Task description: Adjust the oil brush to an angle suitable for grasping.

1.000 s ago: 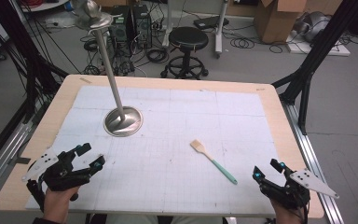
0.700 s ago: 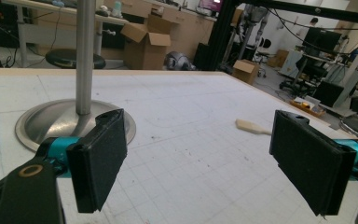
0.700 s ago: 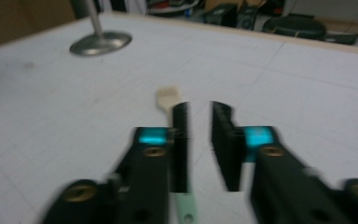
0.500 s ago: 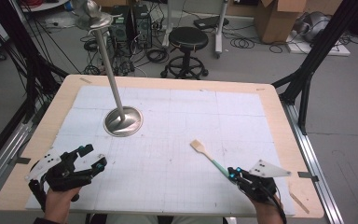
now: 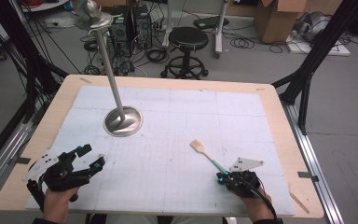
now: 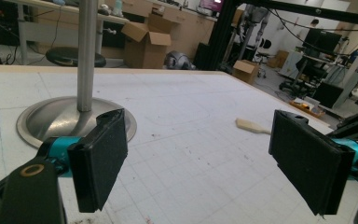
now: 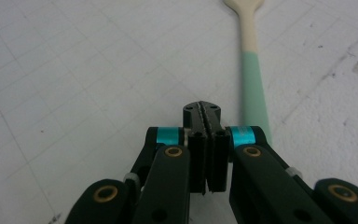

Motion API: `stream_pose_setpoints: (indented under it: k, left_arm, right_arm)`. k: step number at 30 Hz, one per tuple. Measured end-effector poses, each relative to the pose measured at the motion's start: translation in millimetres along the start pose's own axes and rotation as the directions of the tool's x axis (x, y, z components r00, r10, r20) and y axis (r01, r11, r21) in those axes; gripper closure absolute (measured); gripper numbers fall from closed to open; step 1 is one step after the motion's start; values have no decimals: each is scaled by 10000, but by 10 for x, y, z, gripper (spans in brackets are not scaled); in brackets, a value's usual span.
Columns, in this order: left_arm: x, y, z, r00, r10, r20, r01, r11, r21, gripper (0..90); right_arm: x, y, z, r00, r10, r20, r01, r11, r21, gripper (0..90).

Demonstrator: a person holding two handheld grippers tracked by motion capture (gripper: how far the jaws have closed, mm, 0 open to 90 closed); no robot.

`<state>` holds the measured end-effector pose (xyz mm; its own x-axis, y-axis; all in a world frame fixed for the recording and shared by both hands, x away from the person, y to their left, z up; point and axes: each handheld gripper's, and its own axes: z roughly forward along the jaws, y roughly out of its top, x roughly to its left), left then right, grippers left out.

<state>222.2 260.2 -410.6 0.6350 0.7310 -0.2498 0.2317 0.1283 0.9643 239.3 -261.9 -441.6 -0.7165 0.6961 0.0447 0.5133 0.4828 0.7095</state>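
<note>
A small spatula (image 5: 208,155) with a pale wooden blade and a teal handle lies flat on the white gridded mat, right of centre. My right gripper (image 5: 222,176) sits low at the near end of that handle. In the right gripper view its jaws (image 7: 202,109) are shut pad to pad with nothing between them, and the spatula's handle (image 7: 252,74) runs past just to their right. My left gripper (image 5: 93,155) rests at the near left with its jaws wide open and empty (image 6: 205,154). The spatula (image 6: 251,126) lies far beyond it.
A round metal base (image 5: 123,122) with a tall upright pole (image 5: 109,70) stands on the mat's left half, seen close ahead as the base (image 6: 51,119) in the left gripper view. The wooden table rim (image 5: 284,140) frames the mat. A thin wooden stick (image 5: 299,200) lies near the right front corner.
My right gripper has moved left and down from the table's near right corner to the spatula's handle end, and its jaws have gone from open to shut. The left gripper has stayed put.
</note>
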Motion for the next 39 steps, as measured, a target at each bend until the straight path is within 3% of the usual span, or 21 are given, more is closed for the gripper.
stream_pose_setpoints:
  k: [6, 9, 15, 17, 18, 19, 20, 21, 22, 23, 24, 25, 26, 28, 29, 31, 35, 39]
  left_arm:
    - [1, -3, 4, 10000, -9, -25, 9, 10000, 29, 198]
    - [5, -4, 1, 10000, -39, -46, 39, 10000, 39, 198]
    - [6, -8, 9, 10000, -17, -31, 18, 10000, 93, 198]
    - [8, -10, 10, 10000, -15, -44, 15, 9999, 112, 198]
    - [8, -10, 10, 10000, -15, -44, 15, 9999, 112, 198]
    - [7, -12, 10, 10000, -40, -56, 41, 9999, 113, 198]
    - [8, -12, 10, 10000, -21, -62, 22, 9999, 120, 198]
    - [8, -12, 10, 10000, -21, -62, 22, 9999, 120, 199]
    - [6, -13, 13, 10000, -30, -49, 31, 9999, 115, 198]
    - [6, -12, 12, 10000, -36, -48, 37, 9999, 117, 199]
    - [6, -12, 12, 10000, -36, -48, 37, 9999, 117, 199]
    - [7, -12, 12, 10000, -30, -52, 30, 9999, 112, 199]
    - [12, -12, 9, 10000, -66, -42, 67, 9999, 102, 198]
    - [19, -12, 7, 9999, -86, -68, 87, 9999, 77, 199]
    - [24, -11, 1, 9999, -108, -70, 109, 9999, 82, 199]
    - [33, -10, -8, 9999, -131, -79, 131, 9999, 55, 198]
    - [52, -8, -31, 9997, -187, -133, 187, 9998, 2, 199]
    - [52, -12, -24, 9997, -208, -120, 208, 9998, 34, 199]
  right_arm:
    - [-48, -27, -34, 9993, 297, 225, -297, 9996, 20, 895]
    - [-97, -54, -75, 9966, 587, 573, -592, 9982, 60, 895]
    - [-217, -91, -131, 9832, 1091, 1461, -1115, 9937, 83, 895]
    - [-264, -97, -146, 9734, 1344, 1854, -1383, 9903, 85, 895]
    - [-264, -97, -146, 9734, 1344, 1854, -1383, 9903, 85, 895]
    - [-322, -98, -165, 9544, 1640, 2493, -1721, 9850, 111, 895]
    - [-343, -96, -168, 9480, 1746, 2660, -1832, 9831, 75, 895]
    - [-343, -96, -168, 9480, 1746, 2660, -1832, 9831, 75, 895]
    - [-385, -76, -168, 9335, 2070, 2928, -2152, 9766, -42, 895]
    - [-383, -52, -160, 9339, 2226, 2798, -2229, 9743, -312, 895]
    - [-366, -16, -150, 9399, 2244, 2573, -2168, 9745, -581, 895]
    - [-366, -16, -150, 9399, 2244, 2573, -2168, 9745, -581, 895]
    - [-311, 85, -97, 9493, 1996, 2429, -1837, 9792, -867, 895]
    - [-289, 126, -71, 9512, 1937, 2402, -1767, 9801, -906, 895]
    - [-237, 253, 35, 9574, 1835, 2228, -1596, 9797, -1212, 895]
    - [-207, 339, 108, 9594, 1798, 2171, -1536, 9792, -1325, 895]
    - [-221, 468, 285, 9566, 1835, 2265, -1591, 9797, -1219, 894]
    - [-291, 527, 470, 9483, 1996, 2466, -1834, 9792, -870, 894]
